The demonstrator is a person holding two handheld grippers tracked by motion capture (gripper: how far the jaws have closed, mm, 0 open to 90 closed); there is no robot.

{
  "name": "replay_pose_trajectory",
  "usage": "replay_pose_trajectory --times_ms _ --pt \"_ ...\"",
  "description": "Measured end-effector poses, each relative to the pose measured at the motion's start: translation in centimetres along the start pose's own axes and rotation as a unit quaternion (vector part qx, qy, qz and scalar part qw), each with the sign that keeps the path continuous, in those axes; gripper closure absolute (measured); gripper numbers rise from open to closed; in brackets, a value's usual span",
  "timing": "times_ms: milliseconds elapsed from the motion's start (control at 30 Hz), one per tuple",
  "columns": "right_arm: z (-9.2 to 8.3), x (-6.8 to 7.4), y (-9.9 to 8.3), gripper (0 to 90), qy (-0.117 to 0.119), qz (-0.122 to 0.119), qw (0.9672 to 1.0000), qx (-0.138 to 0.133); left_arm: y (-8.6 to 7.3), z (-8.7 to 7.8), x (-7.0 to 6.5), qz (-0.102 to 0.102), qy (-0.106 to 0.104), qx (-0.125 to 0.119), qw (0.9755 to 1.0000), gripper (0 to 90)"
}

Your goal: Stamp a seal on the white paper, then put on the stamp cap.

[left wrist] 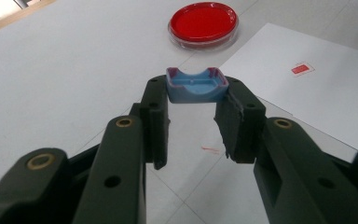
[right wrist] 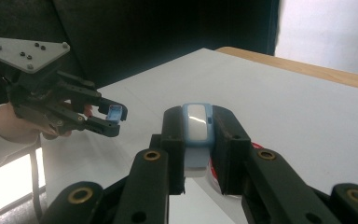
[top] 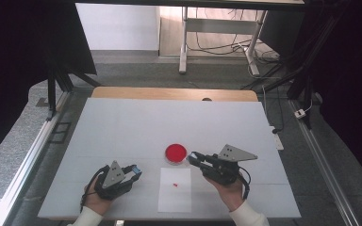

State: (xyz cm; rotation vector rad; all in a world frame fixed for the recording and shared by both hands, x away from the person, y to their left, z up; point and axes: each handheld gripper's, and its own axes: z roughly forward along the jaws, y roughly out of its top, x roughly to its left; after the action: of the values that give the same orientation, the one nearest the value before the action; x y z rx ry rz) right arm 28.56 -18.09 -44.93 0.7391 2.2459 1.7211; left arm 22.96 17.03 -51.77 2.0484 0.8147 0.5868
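Blue tray piece (left wrist: 196, 86): clamped at left gripper (top: 133, 172) jaw tips, long axis spanning them | blue-white block (right wrist: 196, 126): clenched upright in right gripper (top: 194, 157) | red dish (top: 176, 153): just beside right jaws, ahead of left | paper sheet (top: 175, 195): between grippers

The high view is evenly lit on the white tabletop (top: 122, 127), while its upper left and right corners fall into deep black. The left gripper view is bright and fairly sharp, with the nearest black fingers (left wrist: 154, 122) soft. The right gripper view shows glare at upper right and lower left, against a dark background.
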Motion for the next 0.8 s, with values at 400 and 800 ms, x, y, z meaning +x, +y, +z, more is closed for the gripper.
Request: replay_pose_trajectory --times_ms 400,800 --pt "0.3 0.2 0.1 75.1 0.006 -0.001 1.0 0.0 0.3 0.4 -0.4 0.003 -0.005 -0.001 1.0 64.2" --pt "0.6 0.4 0.0 75.1 0.009 -0.001 1.0 0.003 0.9 1.1 -1.2 0.017 -0.016 0.003 0.9997 64.2"
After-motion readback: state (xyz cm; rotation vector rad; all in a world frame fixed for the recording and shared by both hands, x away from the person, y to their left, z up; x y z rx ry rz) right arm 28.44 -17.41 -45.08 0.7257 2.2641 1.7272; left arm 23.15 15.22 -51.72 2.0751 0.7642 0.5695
